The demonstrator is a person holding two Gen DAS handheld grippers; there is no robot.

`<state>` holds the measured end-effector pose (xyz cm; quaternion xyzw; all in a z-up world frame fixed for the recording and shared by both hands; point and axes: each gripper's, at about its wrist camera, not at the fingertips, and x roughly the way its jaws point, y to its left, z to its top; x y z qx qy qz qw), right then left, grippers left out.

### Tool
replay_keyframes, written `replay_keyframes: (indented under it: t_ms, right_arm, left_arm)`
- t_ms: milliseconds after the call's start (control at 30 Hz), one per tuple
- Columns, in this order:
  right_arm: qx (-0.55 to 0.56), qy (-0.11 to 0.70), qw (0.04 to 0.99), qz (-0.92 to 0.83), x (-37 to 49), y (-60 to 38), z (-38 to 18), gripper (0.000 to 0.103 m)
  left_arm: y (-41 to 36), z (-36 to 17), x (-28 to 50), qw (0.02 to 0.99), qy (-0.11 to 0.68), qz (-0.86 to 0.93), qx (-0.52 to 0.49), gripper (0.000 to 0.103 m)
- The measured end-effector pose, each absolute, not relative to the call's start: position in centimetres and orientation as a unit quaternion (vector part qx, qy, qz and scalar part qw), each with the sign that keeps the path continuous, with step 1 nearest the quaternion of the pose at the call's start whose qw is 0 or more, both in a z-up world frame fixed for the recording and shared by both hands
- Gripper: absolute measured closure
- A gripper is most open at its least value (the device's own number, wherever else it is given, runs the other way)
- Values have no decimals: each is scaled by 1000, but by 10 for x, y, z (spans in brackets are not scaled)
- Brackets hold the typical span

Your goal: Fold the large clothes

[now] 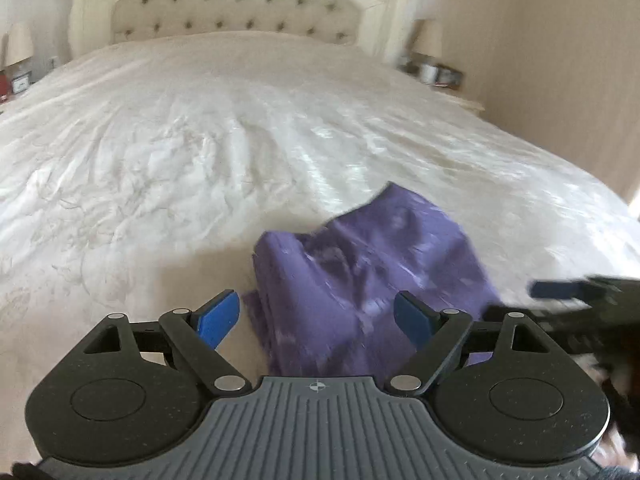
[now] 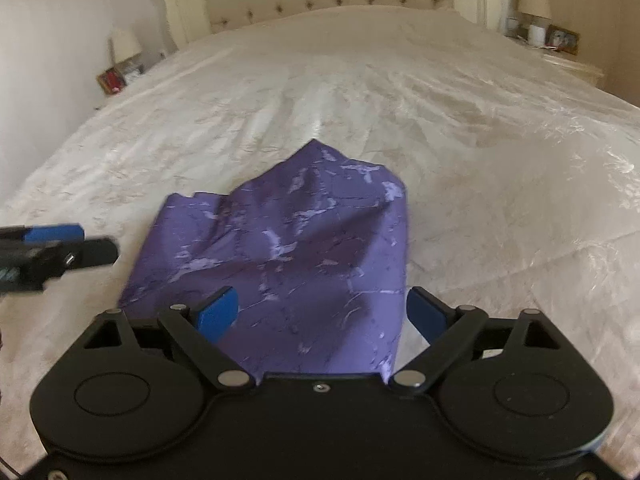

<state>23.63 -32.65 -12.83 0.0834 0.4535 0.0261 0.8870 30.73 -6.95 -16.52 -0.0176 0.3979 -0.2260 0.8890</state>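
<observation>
Mostly folded already: purple garment [image 2: 280,256] in a compact, still rumpled bundle on the bed [image 2: 460,140], near its front edge. Left gripper [image 1: 318,320] and right gripper [image 2: 322,314] both spread wide above it, grasping nothing. Perhaps left: squaring the skewed far corner.

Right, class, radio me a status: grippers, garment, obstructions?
Left gripper open, right gripper open, both empty. Purple garment bunched on white bedspread. Nothing in the way.

Bed [image 2: 460,128], cream wrinkled cover; purple patterned garment [image 2: 288,248] lying bunched on it
</observation>
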Motion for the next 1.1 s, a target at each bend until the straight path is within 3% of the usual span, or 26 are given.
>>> replay_keyframes:
  t_ms: [233,367,600,733,1100]
  right_arm:
    - [47,508,860,6,248,-321,-160,6]
    - [29,520,853,22,252,-312,-173,3]
    - [23,487,873,33,242,-315,-146,1]
    - [62,447,892,22,216,-328,-117,1]
    - [100,414,904,29,159,-330,-67,1]
  left_arm:
    - [-46,-228,355,856,502,-122,-12,17]
    - [-34,-240,357,846,520,-121,-23,14]
    - [-23,-192,328,873,470,-130,-11,15]
    - [-16,-159,297,882,450,-139,-3,5]
    - [-37,-104,219,887,439,-146,18,7]
